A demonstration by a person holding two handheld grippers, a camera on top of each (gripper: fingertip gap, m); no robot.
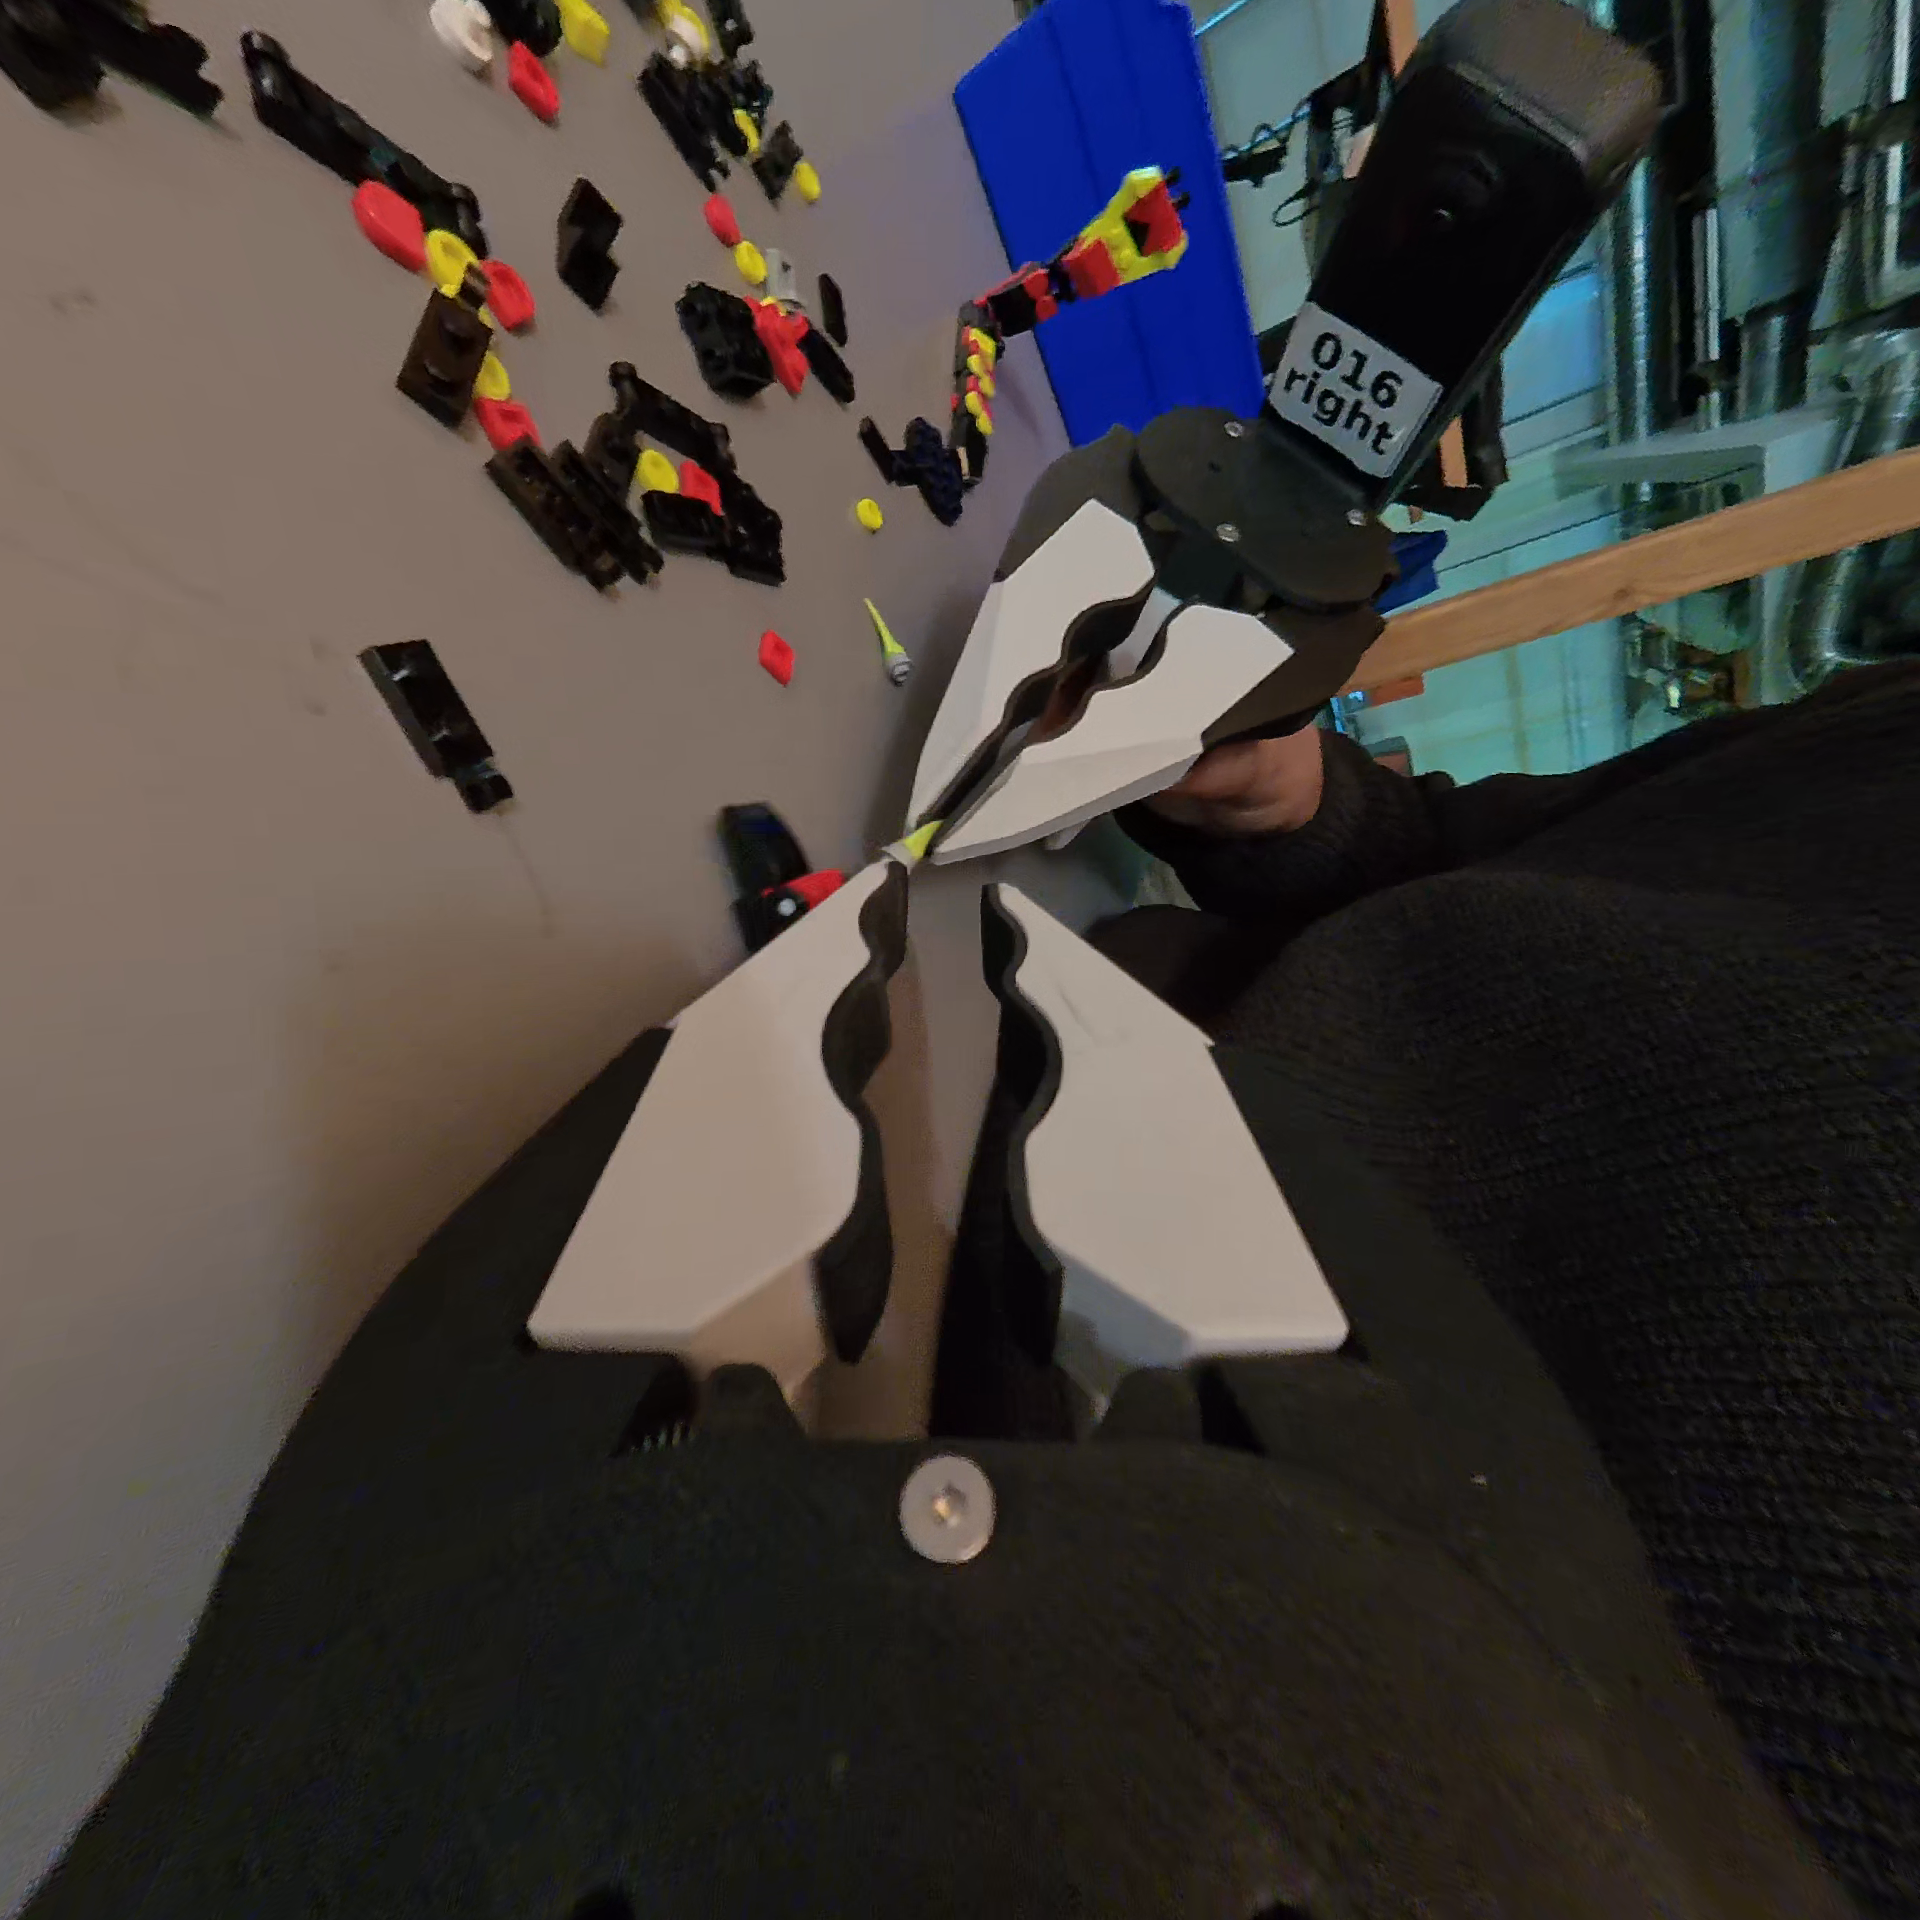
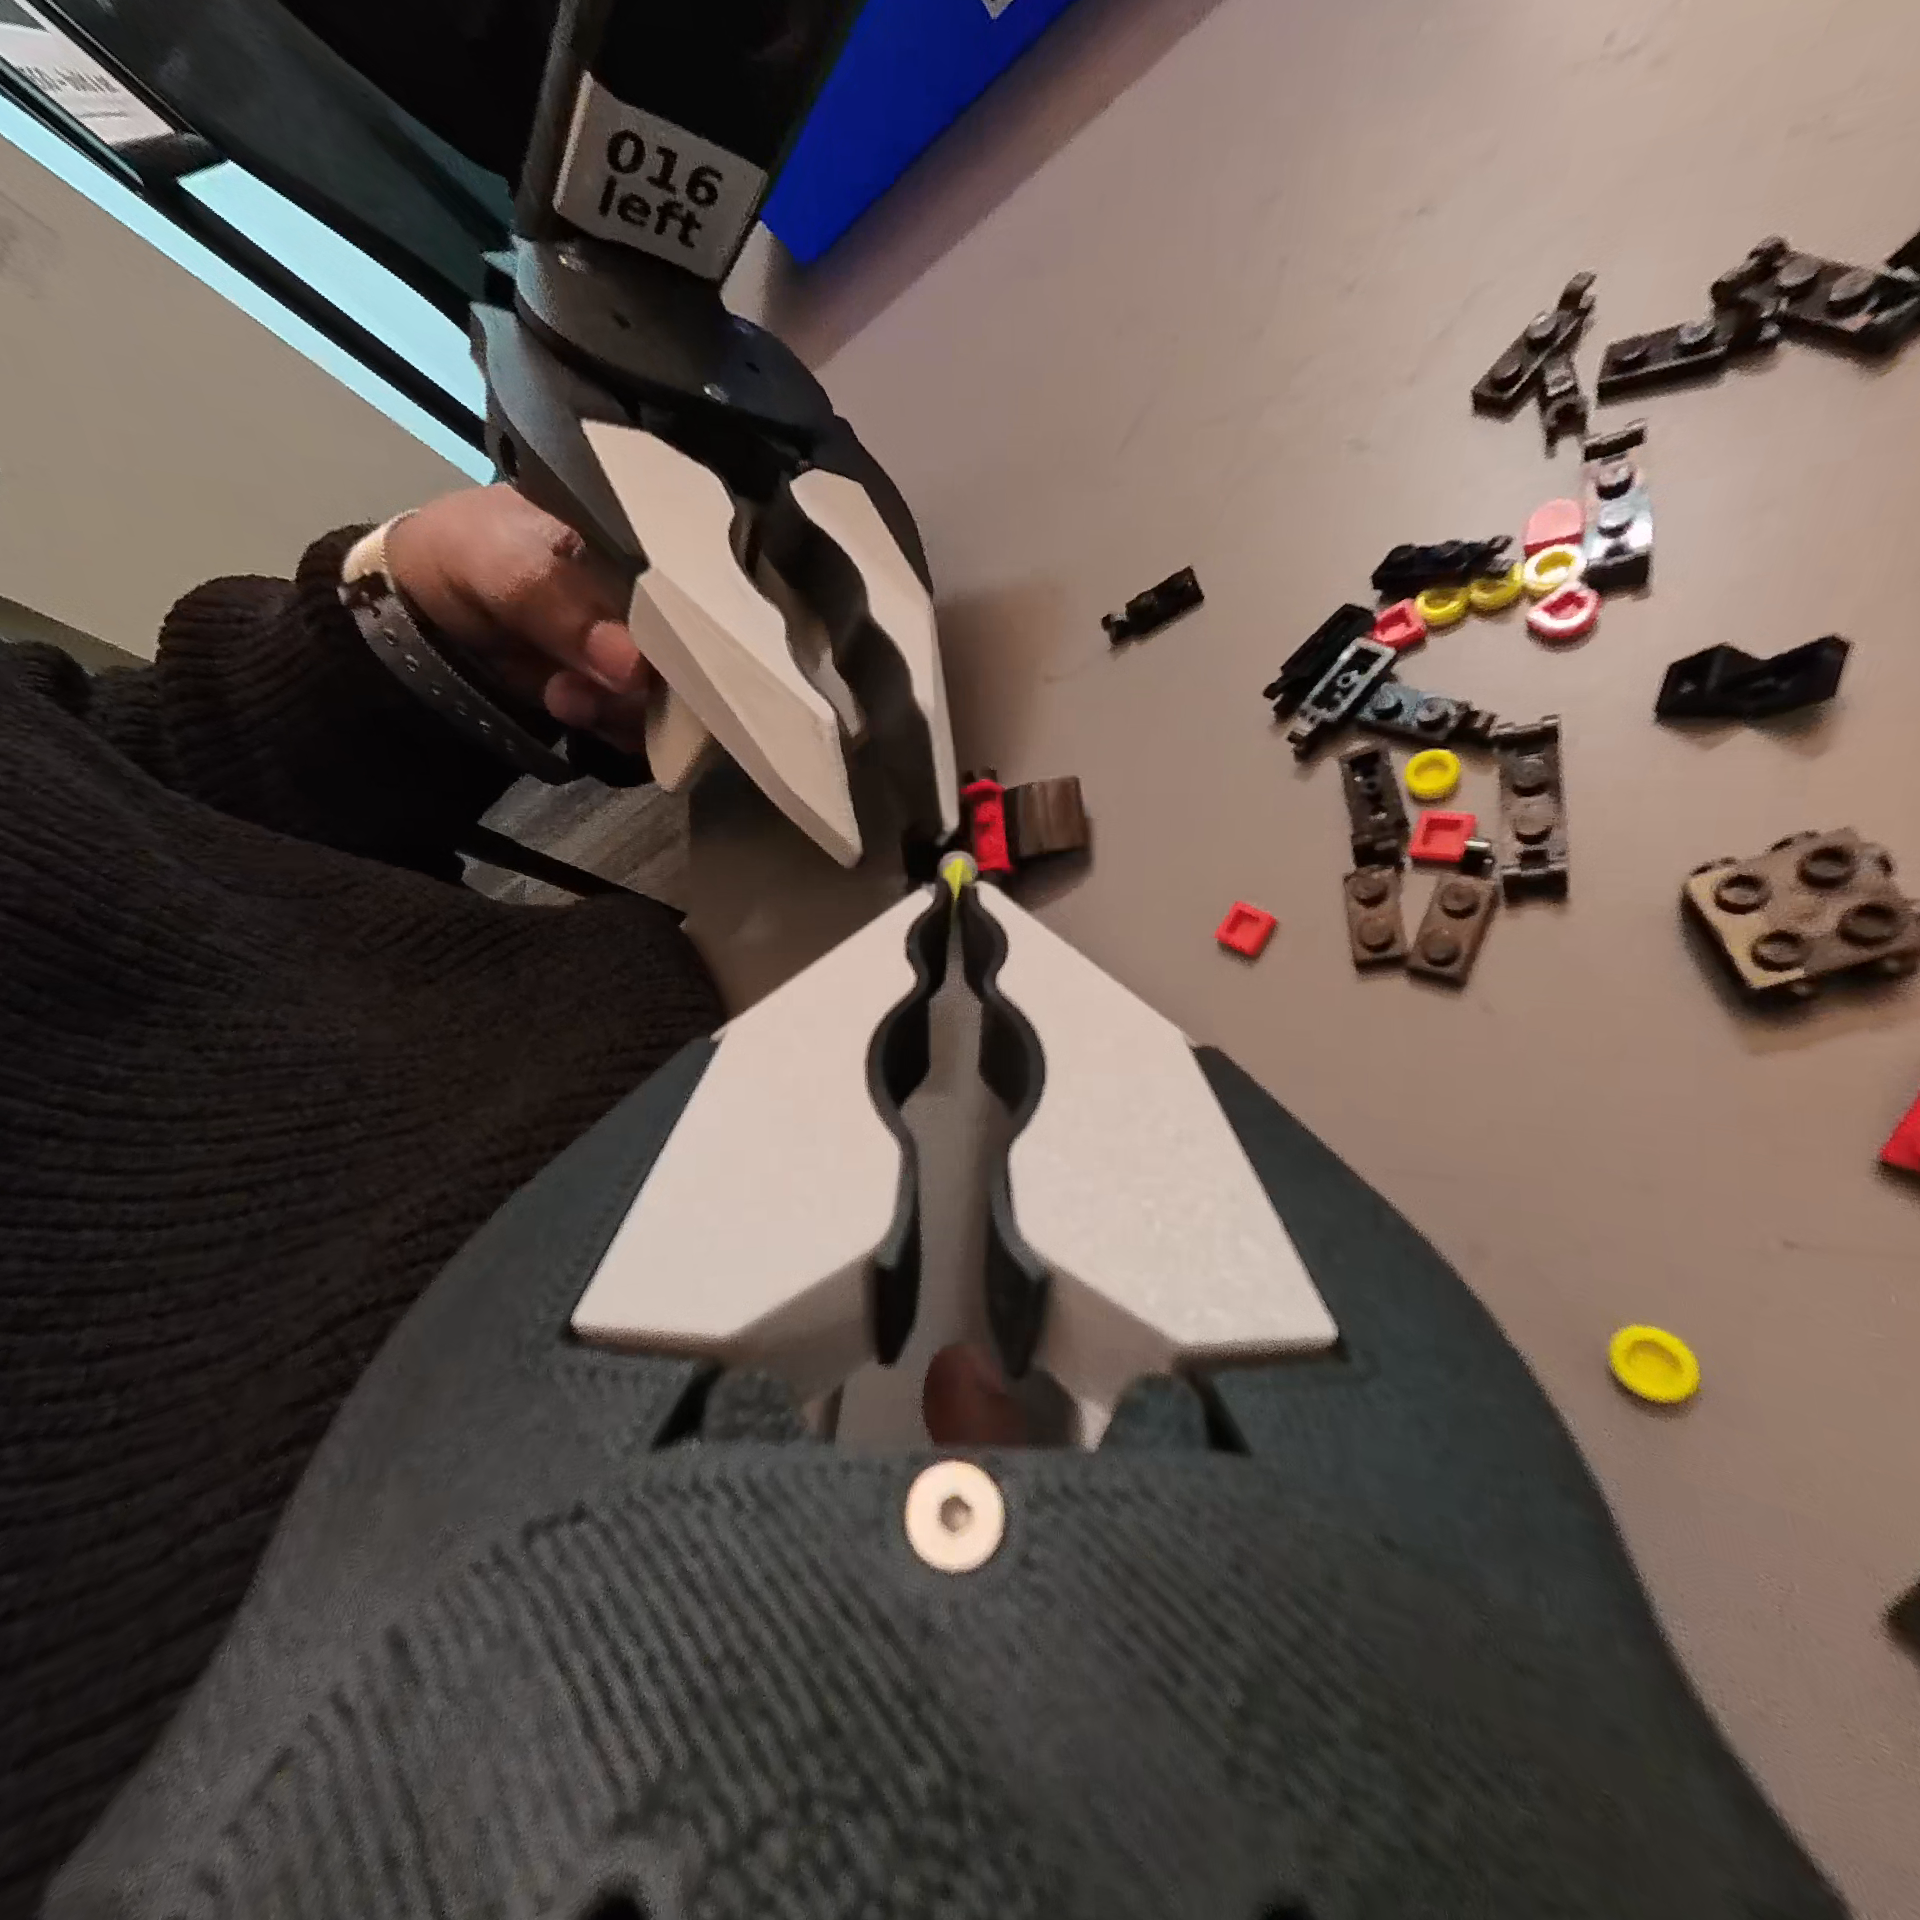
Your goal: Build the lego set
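Note:
My right gripper (image 2: 956, 902) is shut on a small yellow-green pointed piece (image 2: 954, 875) with a grey end. In the left wrist view it (image 1: 925, 844) comes in from the upper right and holds that piece (image 1: 921, 840) just off my left fingertips. My left gripper (image 1: 943, 883) is open with nothing between its jaws; the right wrist view shows it (image 2: 902, 842) coming from above. A small black and red assembly (image 1: 779, 883) lies on the grey table (image 1: 208, 831) beside the left gripper's outer finger, also seen in the right wrist view (image 2: 1003, 821).
Several loose black, red and yellow pieces (image 1: 623, 468) are spread over the table, also in the right wrist view (image 2: 1455, 779). A second yellow-green pointed piece (image 1: 888, 644) lies alone. A long red, yellow and black build (image 1: 1091, 270) lies against a blue bin (image 1: 1101, 156). A person's dark sleeve (image 1: 1558, 1143) fills the near side. My two grippers' fingertips are within a few centimetres of each other.

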